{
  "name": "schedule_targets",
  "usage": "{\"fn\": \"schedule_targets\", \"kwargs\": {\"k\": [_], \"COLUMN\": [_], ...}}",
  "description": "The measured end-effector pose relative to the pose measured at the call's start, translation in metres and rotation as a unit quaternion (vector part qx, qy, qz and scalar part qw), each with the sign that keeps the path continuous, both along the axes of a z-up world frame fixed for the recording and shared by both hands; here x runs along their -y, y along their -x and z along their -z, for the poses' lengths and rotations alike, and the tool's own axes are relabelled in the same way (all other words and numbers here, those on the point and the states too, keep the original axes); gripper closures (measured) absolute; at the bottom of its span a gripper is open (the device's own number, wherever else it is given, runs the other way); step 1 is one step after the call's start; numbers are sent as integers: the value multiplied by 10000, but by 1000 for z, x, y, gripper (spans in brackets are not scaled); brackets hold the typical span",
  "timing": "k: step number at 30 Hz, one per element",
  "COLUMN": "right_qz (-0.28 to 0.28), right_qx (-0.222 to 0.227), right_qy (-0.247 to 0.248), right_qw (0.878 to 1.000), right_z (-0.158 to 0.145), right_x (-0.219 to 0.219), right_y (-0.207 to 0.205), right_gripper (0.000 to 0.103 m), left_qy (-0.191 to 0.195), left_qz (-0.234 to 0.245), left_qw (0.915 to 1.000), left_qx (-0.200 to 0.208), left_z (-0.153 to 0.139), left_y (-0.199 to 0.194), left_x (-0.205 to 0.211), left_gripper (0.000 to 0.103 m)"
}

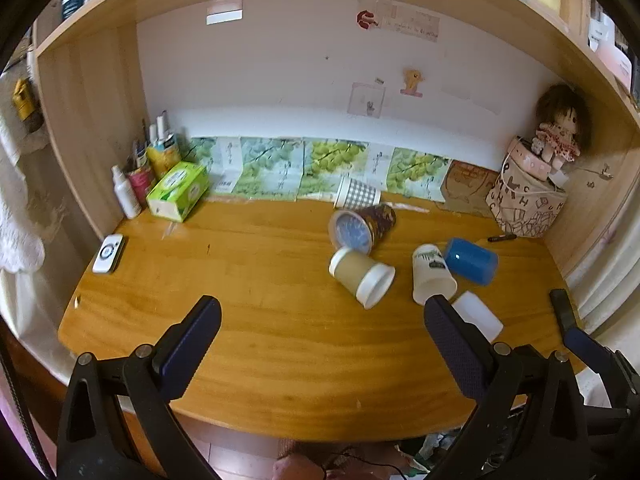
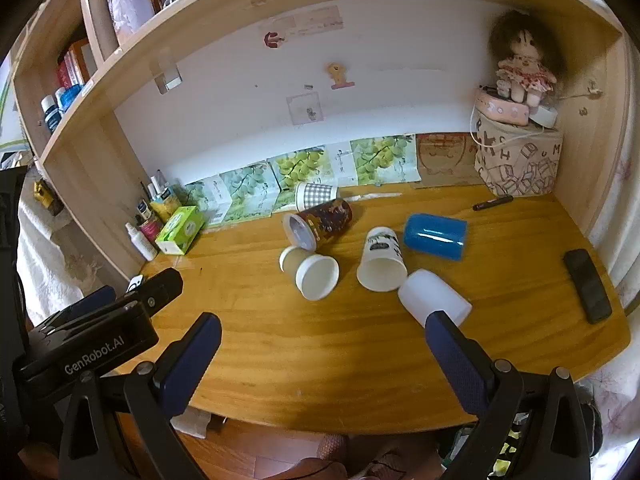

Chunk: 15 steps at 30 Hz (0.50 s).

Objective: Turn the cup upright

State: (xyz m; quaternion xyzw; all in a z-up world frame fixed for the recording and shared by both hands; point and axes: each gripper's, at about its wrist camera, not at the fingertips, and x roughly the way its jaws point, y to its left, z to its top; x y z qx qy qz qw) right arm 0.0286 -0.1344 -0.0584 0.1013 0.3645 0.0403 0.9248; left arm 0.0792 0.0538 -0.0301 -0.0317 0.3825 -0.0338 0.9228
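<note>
Six cups (image 2: 382, 260) lie tipped, centre frame, on worktop (image 2: 280, 340); left gripper (image 1: 320, 320) and right gripper (image 2: 322, 332), jaws released, empty, poised for approach.

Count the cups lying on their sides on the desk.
6: checked cup by the back wall, dark patterned cup, tan cup, white printed cup, blue cup, plain white cup nearest. None visibly hidden.
</note>
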Motion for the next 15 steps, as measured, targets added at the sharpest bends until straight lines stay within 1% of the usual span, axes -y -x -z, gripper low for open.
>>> {"fn": "schedule_targets", "kwargs": {"k": [7,11,15], "right_qz": [262,494,731], "right_qx": [116,158,120], "right_qy": [143,220,258], "right_qw": [9995,9984,9969], "right_z": [-11,-14,-14], "right_x": [-27,-39,-48], "right_y": [-30,-44,-52], "right_gripper": [0,0,0], "left_qy": [-1,8,18], "left_qz": [433,743,1080], "left_qw": [9988,9968,9935], "left_qx": [227,309,353], "left_z": [-7,-8,-7], "left_y": [-39,-61,-74], "left_x": [-19,-27,-31], "left_gripper": [2,2,2]}}
